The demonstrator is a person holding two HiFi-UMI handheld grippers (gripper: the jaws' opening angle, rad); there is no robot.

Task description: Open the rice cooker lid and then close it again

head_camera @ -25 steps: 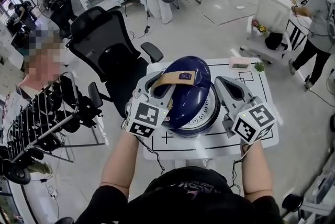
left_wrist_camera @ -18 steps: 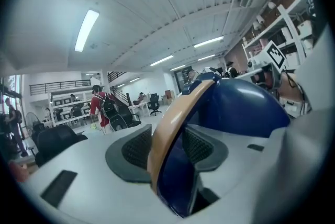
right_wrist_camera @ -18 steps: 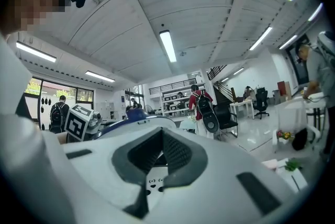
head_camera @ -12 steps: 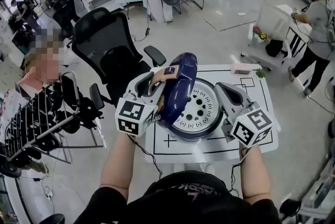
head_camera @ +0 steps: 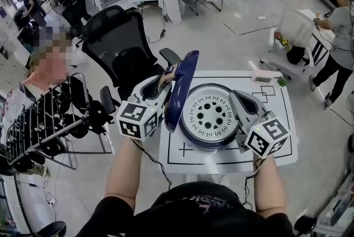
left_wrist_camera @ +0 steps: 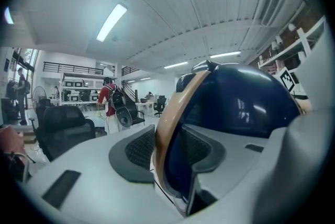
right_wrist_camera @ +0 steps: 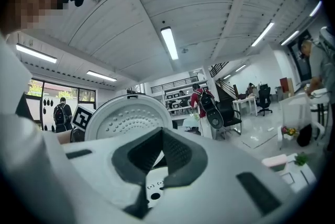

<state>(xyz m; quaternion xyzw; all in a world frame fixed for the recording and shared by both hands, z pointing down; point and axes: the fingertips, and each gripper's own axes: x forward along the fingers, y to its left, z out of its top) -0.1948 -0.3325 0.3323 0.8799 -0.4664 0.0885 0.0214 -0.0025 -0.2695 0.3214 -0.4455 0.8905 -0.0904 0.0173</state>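
**Lid up on edge, left jaws on its handle; closing swing goes right**

The dark blue domed rice cooker lid (head_camera: 181, 89) stands almost upright along the left rim of the round blue cooker body (head_camera: 213, 144). From the head view it is seen edge-on, and its line runs from near the person to far. The cooker's mouth, with a white perforated plate (head_camera: 213, 114), lies open just right of the lid.

The left gripper (head_camera: 163, 82) sits on the lid's outer, left side. In the left gripper view (left_wrist_camera: 167, 149) the curved tan handle band (left_wrist_camera: 175, 108) rises straight up between the two pads, with the blue dome (left_wrist_camera: 241, 108) filling the right. The jaws have just been closing, and they look clenched on that handle.

The right gripper (head_camera: 237, 97) lies along the cooker's right side, across the mouth from the lid and apart from it. Its jaws are clenched together on nothing (right_wrist_camera: 159, 163).

Judgement: opening looks done. Closing turns on the lid tipping rightward and down over the mouth. The left hand is nearer and already holding. The cooker sits mid-way on the white line-marked surface (head_camera: 276, 103).
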